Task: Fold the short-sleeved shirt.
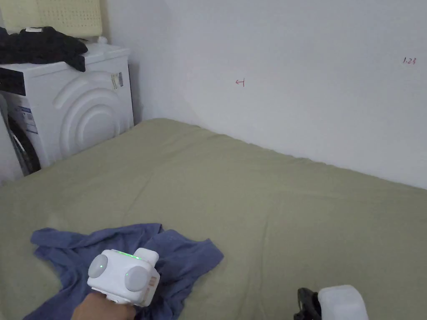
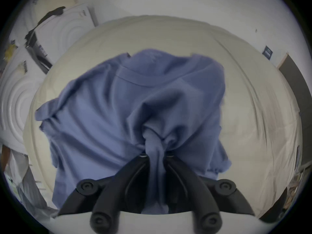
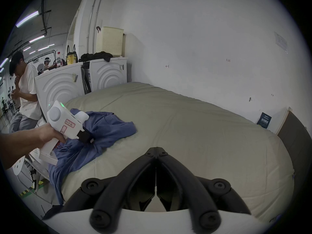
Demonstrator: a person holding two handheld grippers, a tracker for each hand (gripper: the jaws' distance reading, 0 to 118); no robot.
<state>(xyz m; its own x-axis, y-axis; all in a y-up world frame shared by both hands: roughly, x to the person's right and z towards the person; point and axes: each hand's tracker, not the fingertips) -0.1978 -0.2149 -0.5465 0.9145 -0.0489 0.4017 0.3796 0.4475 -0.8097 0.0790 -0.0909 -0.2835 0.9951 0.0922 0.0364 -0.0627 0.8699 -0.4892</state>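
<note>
A blue short-sleeved shirt lies crumpled at the near left edge of the olive bed, part of it hanging over the side. My left gripper is shut on a bunched fold of the shirt, whose collar faces away. Its white body hovers over the cloth in the head view; in the right gripper view the left gripper sits on the shirt. My right gripper is shut, empty, above bare sheet right of the shirt; its body is at the head view's bottom edge.
Two white washing machines stand left of the bed, with dark clothes and a cream basket on top. A white wall runs along the bed's far side. A person stands beyond the machines.
</note>
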